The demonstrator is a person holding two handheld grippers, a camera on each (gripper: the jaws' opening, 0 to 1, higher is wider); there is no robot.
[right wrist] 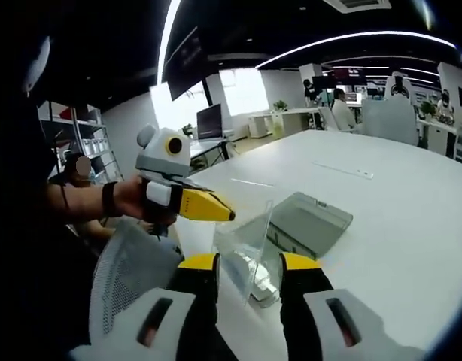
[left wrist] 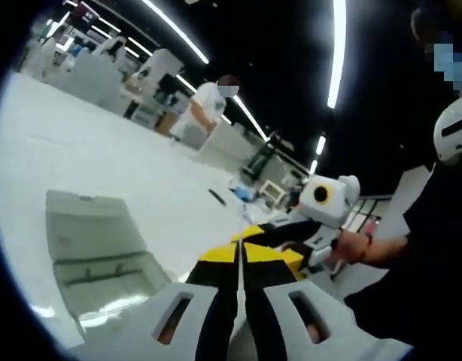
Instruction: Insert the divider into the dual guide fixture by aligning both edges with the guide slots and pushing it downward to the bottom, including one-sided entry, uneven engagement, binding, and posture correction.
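Left claw (left wrist: 239, 259) is clamped on the clear divider (left wrist: 239, 301), seen edge-on, held above the white bench (left wrist: 103, 150); grey fixture (left wrist: 95, 256) lies left of it. Right claw (right wrist: 250, 265) is spread open around the divider (right wrist: 246, 233), not gripping.

- I can read no text, label, brand, number or sign in the left gripper view; nothing on the white table (left wrist: 103, 150) carries lettering I can make out.
- In the right gripper view I find nothing legible either: the dark monitor (right wrist: 209, 122) left of centre shows no characters, and the screens in the upper right of the frame are too small and blurred to read.
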